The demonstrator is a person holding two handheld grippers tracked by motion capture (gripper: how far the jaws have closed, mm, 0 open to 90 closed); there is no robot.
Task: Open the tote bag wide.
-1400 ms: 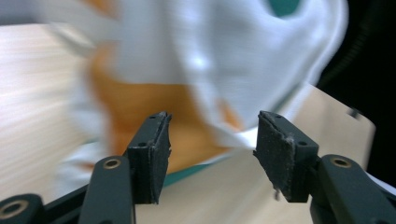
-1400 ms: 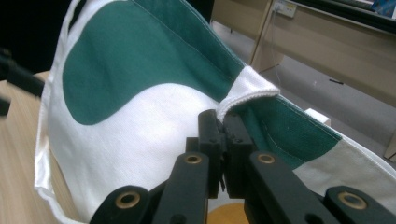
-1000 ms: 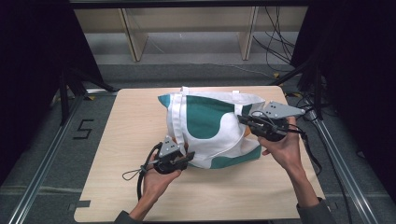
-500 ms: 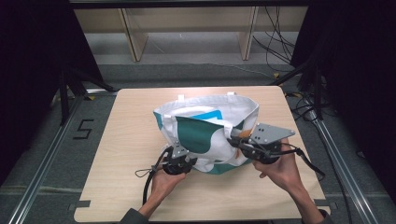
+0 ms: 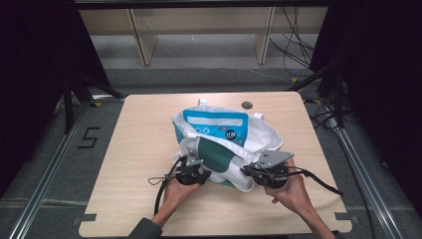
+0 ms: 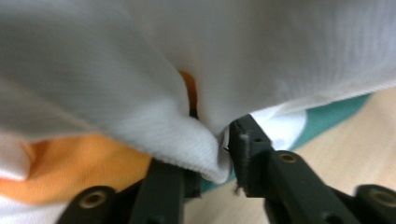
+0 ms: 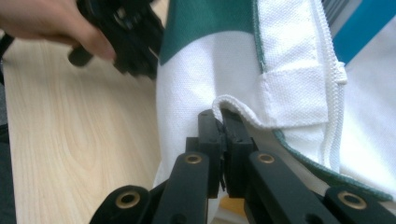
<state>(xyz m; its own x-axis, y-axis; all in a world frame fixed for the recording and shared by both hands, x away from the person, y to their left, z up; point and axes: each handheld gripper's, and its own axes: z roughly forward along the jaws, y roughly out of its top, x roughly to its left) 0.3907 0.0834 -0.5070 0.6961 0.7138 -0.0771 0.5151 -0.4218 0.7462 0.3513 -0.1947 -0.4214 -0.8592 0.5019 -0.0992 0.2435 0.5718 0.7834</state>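
I am pulling the near side of the white and green shirt (image 5: 221,149) toward me, so it is bunching up closer to the front edge of the table (image 5: 124,209). My right gripper (image 5: 247,171) is coming down from the far right side of the cloth to sit low next to my left gripper (image 5: 199,168), and both are getting nearer to me. A blue panel with writing (image 5: 215,125) is now showing on top, where green and white were showing before.
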